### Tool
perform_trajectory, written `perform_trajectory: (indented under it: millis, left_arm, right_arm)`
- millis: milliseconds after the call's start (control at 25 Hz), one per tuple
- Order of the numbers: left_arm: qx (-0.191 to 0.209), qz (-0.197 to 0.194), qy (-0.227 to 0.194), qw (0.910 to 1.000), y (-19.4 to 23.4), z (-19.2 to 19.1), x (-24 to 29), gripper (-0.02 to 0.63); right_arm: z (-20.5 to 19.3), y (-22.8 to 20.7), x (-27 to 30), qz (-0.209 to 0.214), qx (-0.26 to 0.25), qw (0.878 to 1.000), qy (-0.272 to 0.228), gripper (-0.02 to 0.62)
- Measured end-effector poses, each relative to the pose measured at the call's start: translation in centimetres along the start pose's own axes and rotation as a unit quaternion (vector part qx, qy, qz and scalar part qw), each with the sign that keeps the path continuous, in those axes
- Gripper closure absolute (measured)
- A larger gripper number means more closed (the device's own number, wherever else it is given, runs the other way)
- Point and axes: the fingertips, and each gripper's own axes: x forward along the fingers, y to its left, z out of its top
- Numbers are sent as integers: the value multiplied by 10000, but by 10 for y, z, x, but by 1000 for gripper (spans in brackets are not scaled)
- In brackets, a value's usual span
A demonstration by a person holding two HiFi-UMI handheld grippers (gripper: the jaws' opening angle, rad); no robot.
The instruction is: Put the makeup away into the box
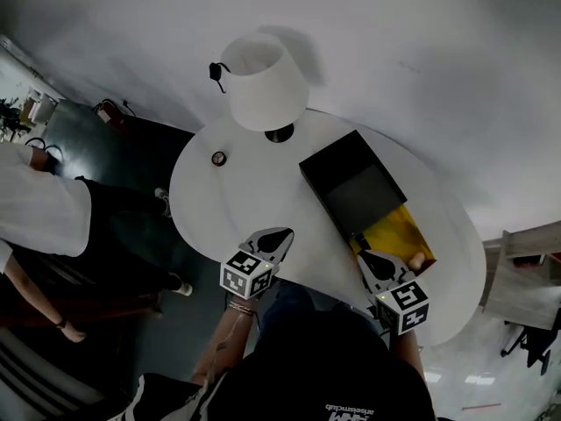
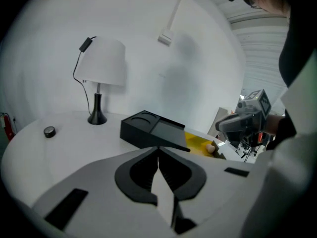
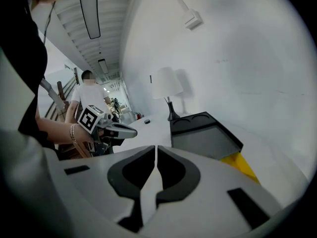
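Since left claw [image 1: 279, 238] and right claw [image 1: 366, 258] are closed and empty, either might knock the little round case [image 1: 219, 158] off the worktop [image 1: 263, 196].

The left gripper [image 2: 158, 151] has its jaws shut together, nothing between them. Just beyond them a black box [image 2: 151, 130] sits on the white worktop [image 2: 69, 150]. A lamp [image 2: 101, 71] stands farther left, and the right gripper [image 2: 245, 120] is off to the right.

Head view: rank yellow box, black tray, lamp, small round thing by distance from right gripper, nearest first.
1. Yellow box, right beside the right gripper, table's right.
2. Black tray, just beyond, centre-right.
3. Lamp at the back and small round thing at the left: too close to call.
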Motion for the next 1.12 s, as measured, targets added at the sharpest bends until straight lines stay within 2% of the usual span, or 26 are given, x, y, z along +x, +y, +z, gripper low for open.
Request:
perform_trajectory:
  millis: [280,400,760,960,1000,1080,1120]
  left_arm:
    - [-230,390,-136,9989,94,15,-26,584]
    - [-282,503,-121,9983,128,18,-32,584]
    - [-392,603,15,9974,219,24,-43,583]
    - [-444,641,112,9969,262,26,-33,578]
    - [-493,683,112,9964,270,27,-31,561]
    - [-591,798,137,9950,285,26,-27,430]
    - [-616,852,158,9943,291,25,-26,416]
  right_arm:
    - [34,32,62,184,-180,9995,176,566]
    - [48,38,85,134,-176,9996,187,566]
    - [78,62,152,47,83,9997,222,566]
    - [80,71,179,78,154,9988,465,566]
    - [79,72,184,85,177,9984,522,566]
    - [79,73,192,78,236,9978,617,566]
    - [78,72,196,68,267,9975,653,566]
